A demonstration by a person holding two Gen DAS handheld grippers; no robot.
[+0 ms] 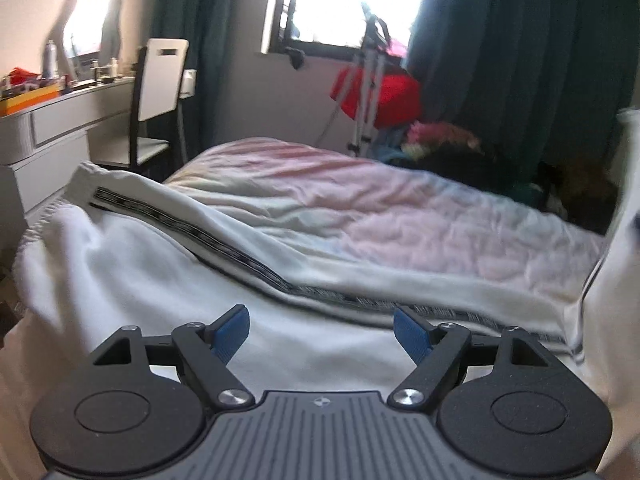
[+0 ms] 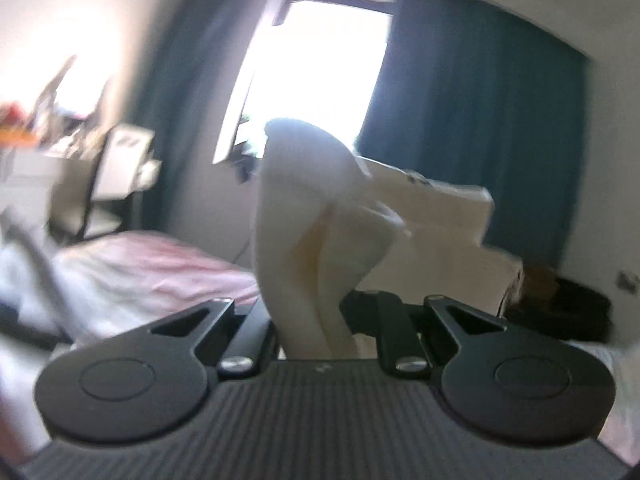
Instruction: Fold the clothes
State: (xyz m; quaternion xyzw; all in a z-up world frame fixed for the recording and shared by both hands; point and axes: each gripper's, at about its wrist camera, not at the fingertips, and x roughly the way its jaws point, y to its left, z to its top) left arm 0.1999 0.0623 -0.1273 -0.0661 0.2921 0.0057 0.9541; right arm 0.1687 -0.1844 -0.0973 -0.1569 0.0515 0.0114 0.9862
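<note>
White trousers [image 1: 168, 264] with a black patterned side stripe lie spread across the near part of the bed [image 1: 400, 208]. My left gripper [image 1: 322, 332] is open and empty, its blue pads apart, just above the white cloth. My right gripper [image 2: 310, 320] is shut on a bunched fold of the white trousers [image 2: 316, 216] and holds it raised above the bed, the cloth rising up in front of the camera. The raised part also shows at the right edge of the left wrist view [image 1: 616, 280]. The right view is blurred.
The bed has a wrinkled pink and white cover. A white dresser [image 1: 52, 128] with clutter and a chair [image 1: 160, 92] stand at the left. A tripod [image 1: 368, 80], a red item and a heap of things lie by the dark curtains [image 1: 520, 60] under the window.
</note>
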